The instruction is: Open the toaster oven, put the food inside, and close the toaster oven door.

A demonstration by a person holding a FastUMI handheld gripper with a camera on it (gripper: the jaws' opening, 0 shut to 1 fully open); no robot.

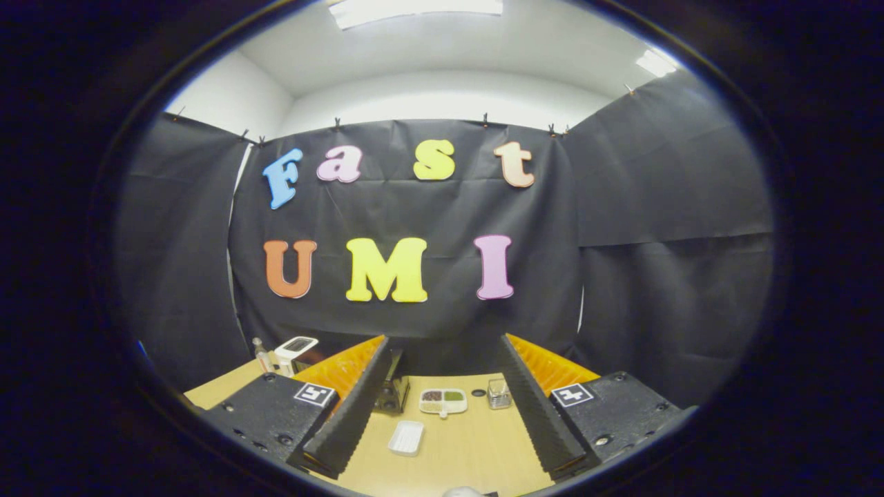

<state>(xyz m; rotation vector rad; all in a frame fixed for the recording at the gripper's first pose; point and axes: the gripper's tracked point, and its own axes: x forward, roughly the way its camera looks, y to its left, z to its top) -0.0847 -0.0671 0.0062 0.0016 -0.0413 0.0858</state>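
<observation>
We see the gripper point(442, 431) held above a wooden table point(476, 449), its two fingers spread wide with nothing between them, angled out toward the far wall of black cloth. Each finger mount carries a small square black-and-white marker, one on the left point(315, 394) and one on the right point(573, 395); these are patterns, not words, and we find no brand name or legible label on anything on the table. The toaster oven point(392, 386) stands at the far left of the gap between the fingers, mostly hidden behind the left finger point(349, 414); what we can see is a dark, boxy metal body, and we cannot tell whether its door is open or shut. Just to its right, farther along the table, lies a white divided tray point(443, 401) holding the food, with a dark brown portion in one compartment and a green portion in another. Right of that sits a small dark round spot point(478, 393) on the tabletop, and beside it a small clear container point(498, 393). Nearer to us, between the fingers, lies an empty white rectangular dish point(406, 437). Beyond the left finger, at the far left of the table, stand a white device with a dark screen point(295, 349) and a small bottle point(261, 355).
</observation>
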